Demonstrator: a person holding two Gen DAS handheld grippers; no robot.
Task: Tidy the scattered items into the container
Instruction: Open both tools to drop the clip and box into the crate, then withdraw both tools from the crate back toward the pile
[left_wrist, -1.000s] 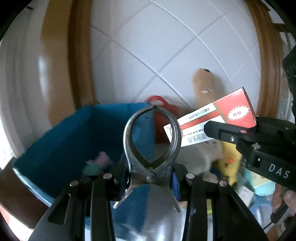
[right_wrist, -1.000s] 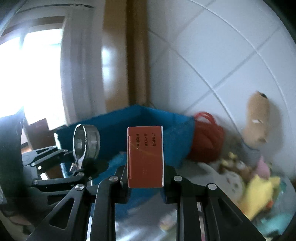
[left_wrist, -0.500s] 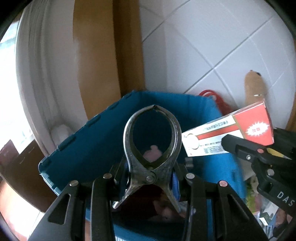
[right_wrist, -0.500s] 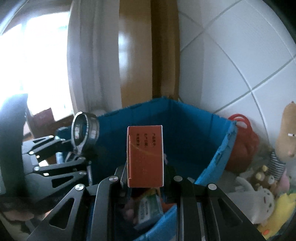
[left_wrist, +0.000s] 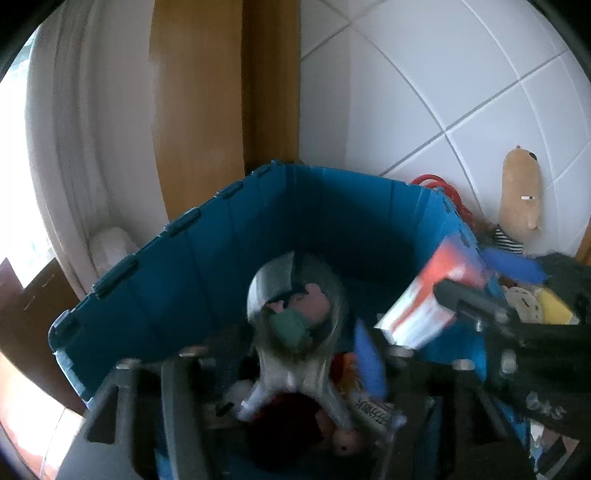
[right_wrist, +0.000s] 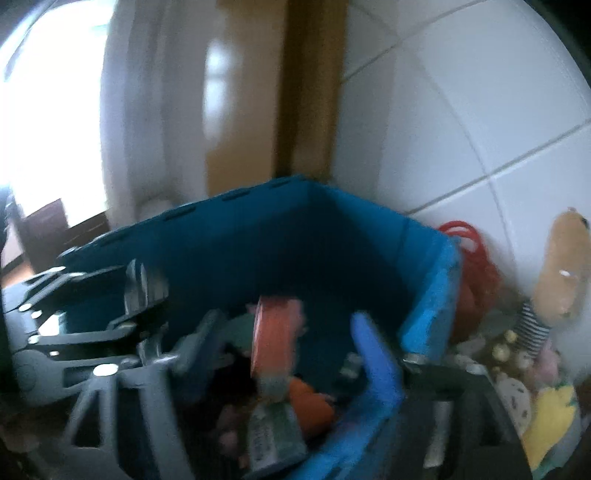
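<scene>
Frames blurred. Left gripper (left_wrist: 295, 373) fingers spread wide around metal clip (left_wrist: 295, 325), frame centre, over blue bin (left_wrist: 229, 266). Right gripper (right_wrist: 280, 354) fingers wide; red box (right_wrist: 275, 343) between them over bin.

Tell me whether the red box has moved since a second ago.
Yes. In the right wrist view the red box stood against the bin's rim and the wall; now it sits lower, tilted, inside the blue walls.
</scene>
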